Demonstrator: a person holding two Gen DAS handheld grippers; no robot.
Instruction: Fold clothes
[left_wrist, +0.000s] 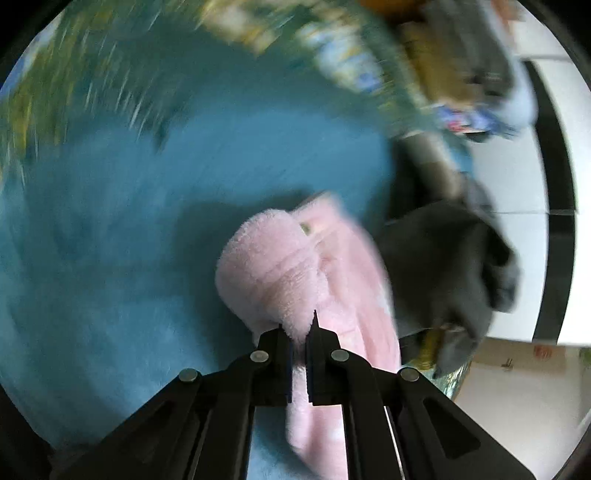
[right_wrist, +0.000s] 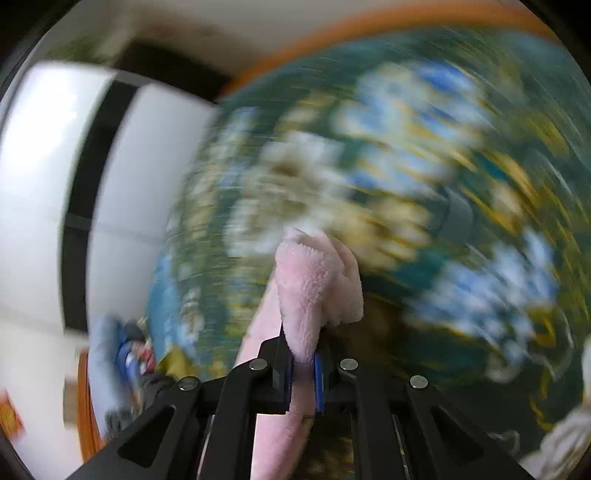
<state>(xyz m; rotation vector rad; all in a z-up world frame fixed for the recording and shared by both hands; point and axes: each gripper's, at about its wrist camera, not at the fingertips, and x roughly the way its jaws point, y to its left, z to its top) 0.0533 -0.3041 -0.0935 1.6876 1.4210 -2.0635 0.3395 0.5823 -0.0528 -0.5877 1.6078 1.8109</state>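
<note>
Pink fleece garment (left_wrist: 273, 266), plain teal blanket (left_wrist: 110, 240), floral green, blue and yellow bedspread (right_wrist: 406, 166)

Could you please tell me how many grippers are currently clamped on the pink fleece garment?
2. The left gripper pinches a fold of the pink fleece garment above the teal bedspread; the right gripper pinches another fold over the floral part. Whether these are separate garments is unclear.

Both wrist views look down, sharing pink garment (left_wrist: 280, 266).
</note>
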